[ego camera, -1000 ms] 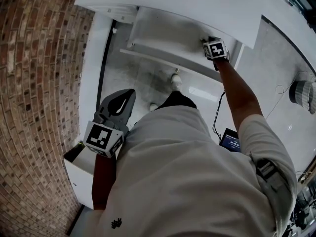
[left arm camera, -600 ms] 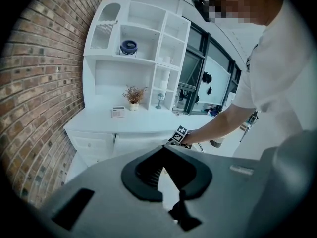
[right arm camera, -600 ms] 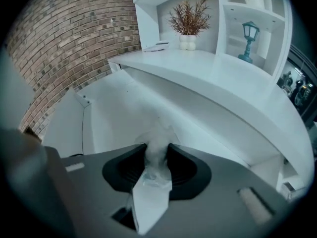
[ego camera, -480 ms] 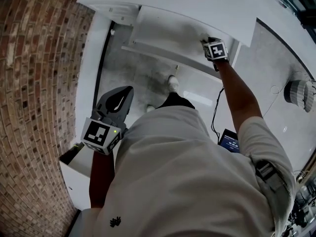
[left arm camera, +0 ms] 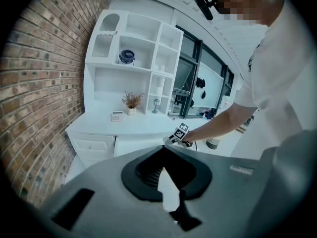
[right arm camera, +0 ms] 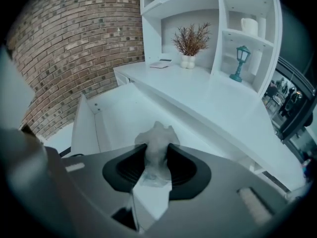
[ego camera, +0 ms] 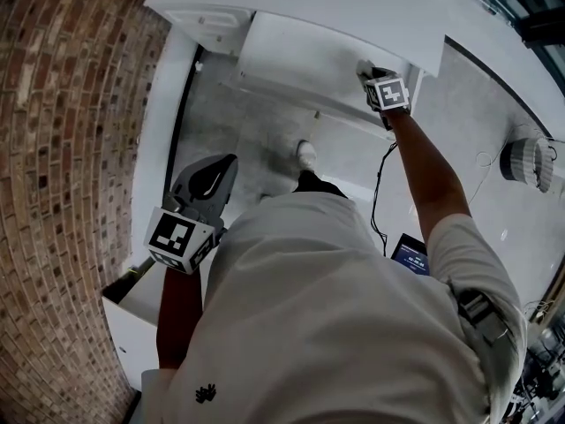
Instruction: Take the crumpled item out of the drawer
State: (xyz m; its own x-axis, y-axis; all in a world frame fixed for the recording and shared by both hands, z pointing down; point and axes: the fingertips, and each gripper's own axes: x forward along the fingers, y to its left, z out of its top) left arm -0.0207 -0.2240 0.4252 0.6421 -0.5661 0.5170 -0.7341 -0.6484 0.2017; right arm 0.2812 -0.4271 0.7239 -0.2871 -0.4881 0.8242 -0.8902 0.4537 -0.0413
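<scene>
The white drawer (ego camera: 300, 56) stands pulled out under the counter. My right gripper (ego camera: 371, 74) is at the drawer's right end, shut on the crumpled item (ego camera: 363, 64), a pale lump at its tip. In the right gripper view the pale, crinkled item (right arm camera: 157, 132) is pinched between the two jaws of the right gripper (right arm camera: 157, 146) and sticks out past them, above the drawer's bare white floor (right arm camera: 116, 115). My left gripper (ego camera: 228, 162) hangs low by the person's left side, far from the drawer. The left gripper (left arm camera: 165, 149) is shut, with nothing in it.
A brick wall (ego camera: 62, 148) runs along the left. The white counter (right arm camera: 208, 100) above the drawer carries a potted plant (right arm camera: 189, 58) and a small lantern (right arm camera: 241, 58). On the floor lie a cable, a small screen (ego camera: 410, 253) and a round ribbed object (ego camera: 525, 162).
The right gripper stays shut on the crumpled item at the drawer's right end, and the pale lump now shows more plainly at its tip. The left gripper has barely shifted.
</scene>
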